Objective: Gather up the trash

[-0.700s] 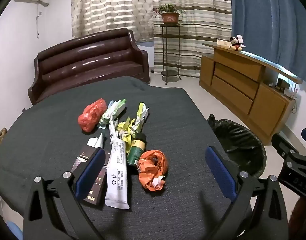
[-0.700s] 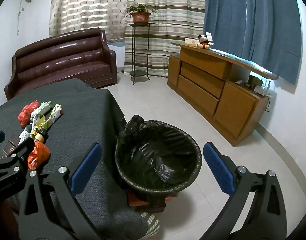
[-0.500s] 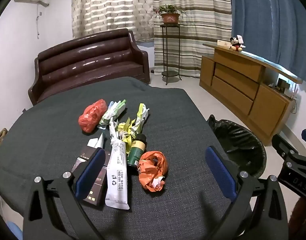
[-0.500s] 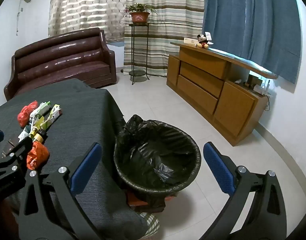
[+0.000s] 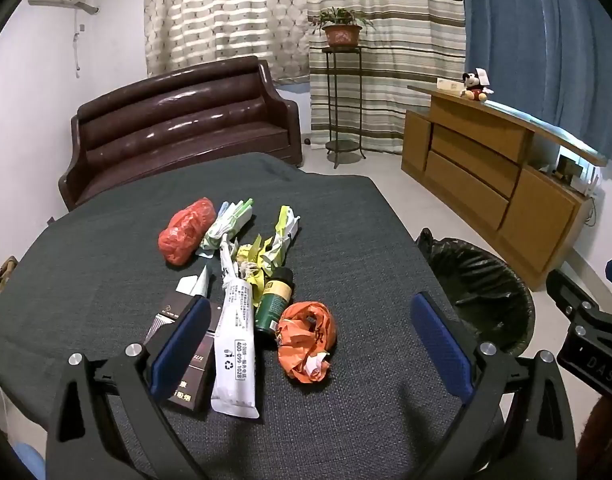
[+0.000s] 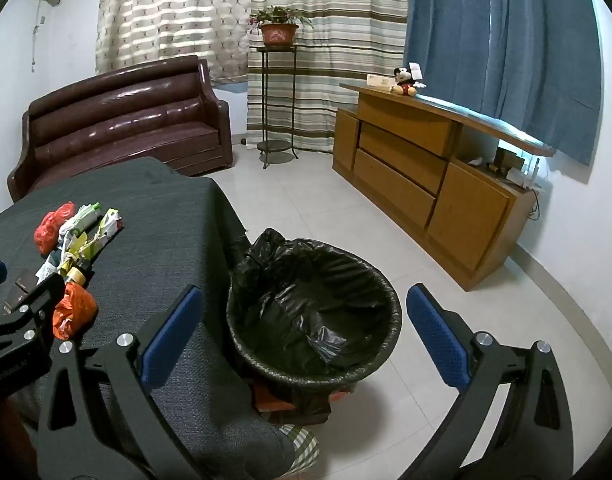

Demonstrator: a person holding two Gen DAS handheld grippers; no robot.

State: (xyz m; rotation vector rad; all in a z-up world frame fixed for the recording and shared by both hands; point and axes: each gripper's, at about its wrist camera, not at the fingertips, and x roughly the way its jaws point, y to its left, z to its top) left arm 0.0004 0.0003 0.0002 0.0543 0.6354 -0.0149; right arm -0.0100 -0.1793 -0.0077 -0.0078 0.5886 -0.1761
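Hovering over the near edge of the counter (image 5: 346,208), the left gripper (image 5: 310,340) has its jaws spread wide and holds nothing; its blue pads frame the closest rubbish at lower centre of the left wrist frame. Trash lies in a loose cluster on the dark cloth at centre frame: a crumpled orange bag (image 5: 306,340) nearest, just beside a green bottle (image 5: 274,300) lying on its side, which touches a long white tube (image 5: 235,344). A dark cigarette box (image 5: 183,344) sits at lower left, partly hidden behind the left pad. Further up the frame are yellow wrappers (image 5: 261,256), a green-and-white packet (image 5: 225,224) and a red bag (image 5: 187,230), close together. The right gripper (image 6: 303,340) is likewise wide open and empty, positioned above the bin (image 6: 314,312), which fills centre frame of the right wrist view. The bin is lined with a black bag and stands on the tiled floor just beside the counter's right edge, well apart from the trash cluster. Contents of the bin cannot be made out.
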